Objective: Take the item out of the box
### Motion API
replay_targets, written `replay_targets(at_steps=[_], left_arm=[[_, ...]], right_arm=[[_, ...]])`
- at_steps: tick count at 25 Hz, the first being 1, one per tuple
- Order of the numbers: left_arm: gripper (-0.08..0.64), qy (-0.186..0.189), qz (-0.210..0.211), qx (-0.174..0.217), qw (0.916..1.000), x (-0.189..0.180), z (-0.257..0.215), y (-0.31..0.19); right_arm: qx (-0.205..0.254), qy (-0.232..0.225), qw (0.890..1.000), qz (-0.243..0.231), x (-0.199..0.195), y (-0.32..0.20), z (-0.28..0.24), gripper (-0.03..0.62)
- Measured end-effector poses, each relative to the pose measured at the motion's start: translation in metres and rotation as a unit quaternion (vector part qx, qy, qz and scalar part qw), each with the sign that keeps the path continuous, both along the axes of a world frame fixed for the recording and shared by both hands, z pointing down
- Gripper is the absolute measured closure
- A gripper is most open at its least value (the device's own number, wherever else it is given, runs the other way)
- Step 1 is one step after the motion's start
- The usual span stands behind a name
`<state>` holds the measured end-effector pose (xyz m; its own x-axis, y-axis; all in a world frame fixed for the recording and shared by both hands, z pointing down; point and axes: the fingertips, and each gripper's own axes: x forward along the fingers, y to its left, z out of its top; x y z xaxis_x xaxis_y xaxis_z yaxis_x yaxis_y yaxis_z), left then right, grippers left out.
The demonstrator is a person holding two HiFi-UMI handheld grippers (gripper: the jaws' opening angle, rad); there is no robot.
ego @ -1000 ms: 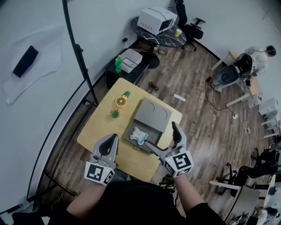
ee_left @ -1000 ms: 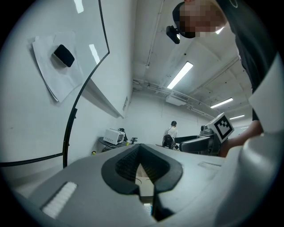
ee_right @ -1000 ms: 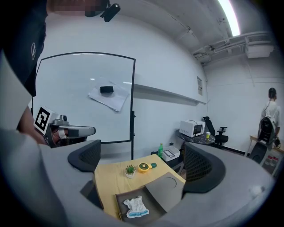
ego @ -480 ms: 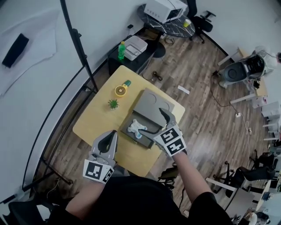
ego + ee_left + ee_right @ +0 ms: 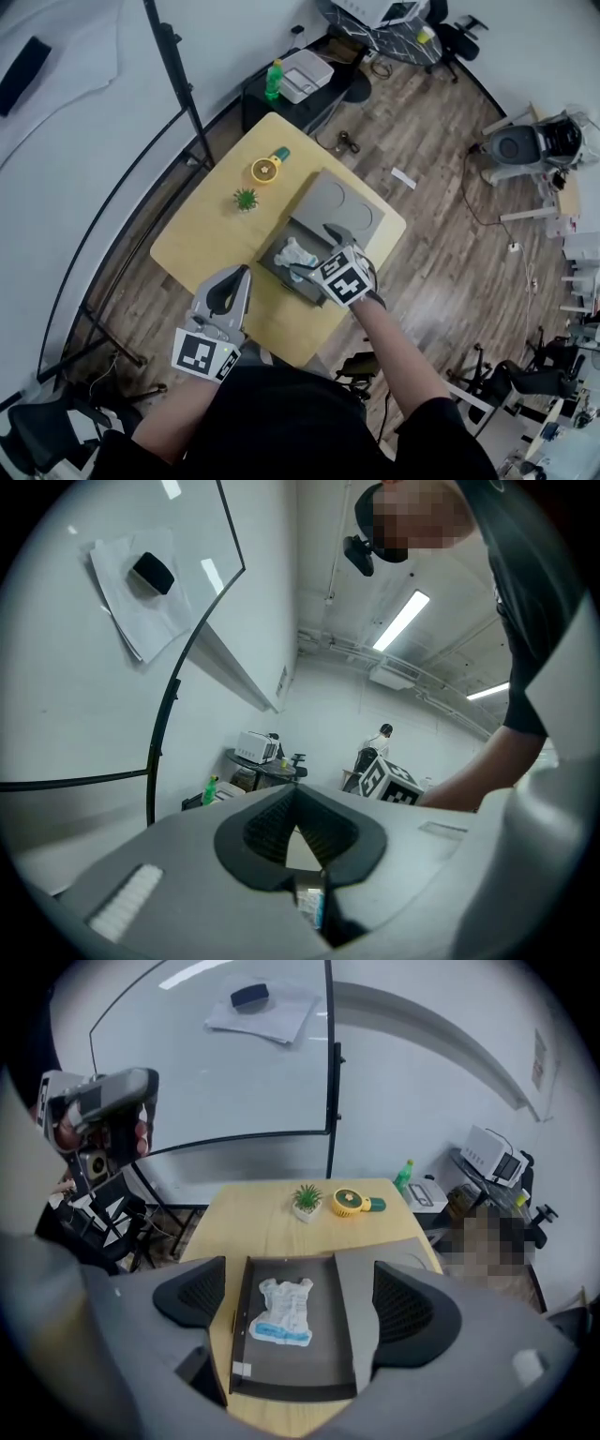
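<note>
My main worry is the grip itself. The item (image 5: 279, 1310), a thin, crumpled white and blue packet, lies flat on the floor of the open box (image 5: 291, 1392). In the head view it sits at 11 o'clock from the right gripper's marker cube. Because it is so flat, I think the jaws could close above it and catch nothing, or pinch only one corner, so that it slips out during the lift. The box walls are also close. If I come down a little off centre, one jaw may hit the rim and push the box across the table (image 5: 202, 234). The lid (image 5: 342, 206), lying at 1 o'clock from the tray, may then move too. The small plant (image 5: 307, 1198) at 11 o'clock is well apart, so I see no danger there.

The left gripper (image 5: 239, 277) waits at 8 o'clock from the box, with its jaw tips together and nothing between them. The right gripper (image 5: 300, 1302) hangs over the box. Its jaws are wide and closing, and the packet shows between them, but no pad touches it yet.
</note>
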<state>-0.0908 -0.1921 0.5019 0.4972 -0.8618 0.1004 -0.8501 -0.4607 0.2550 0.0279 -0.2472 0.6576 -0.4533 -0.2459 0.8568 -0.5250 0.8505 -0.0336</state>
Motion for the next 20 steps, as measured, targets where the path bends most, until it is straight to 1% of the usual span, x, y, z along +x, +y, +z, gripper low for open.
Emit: replay_targets(at_steps=[6, 13, 15, 17, 20], left_arm=[[0.560, -0.003, -0.007, -0.012, 0.9999, -0.001, 0.011, 0.001], [0.560, -0.003, -0.014, -0.033, 0.9993, -0.004, 0.025, 0.002], [0.560, -0.003, -0.013, -0.042, 0.9990, -0.003, 0.029, 0.004], [0.560, -0.002, -0.013, -0.053, 0.9985, -0.002, 0.033, 0.006], [0.560, -0.005, -0.014, -0.036, 0.9992, -0.002, 0.034, 0.005]], right_arm=[[-0.050, 0.027, 0.998, -0.023, -0.004, 0.008, 0.050, 0.101], [-0.105, 0.049, 0.993, -0.032, -0.002, 0.018, 0.101, 0.114], [-0.111, 0.059, 0.992, -0.033, 0.002, 0.019, 0.113, 0.121], [-0.105, 0.073, 0.991, -0.036, 0.007, 0.016, 0.122, 0.127], [-0.113, 0.081, 0.990, -0.037, 0.008, 0.016, 0.134, 0.130]])
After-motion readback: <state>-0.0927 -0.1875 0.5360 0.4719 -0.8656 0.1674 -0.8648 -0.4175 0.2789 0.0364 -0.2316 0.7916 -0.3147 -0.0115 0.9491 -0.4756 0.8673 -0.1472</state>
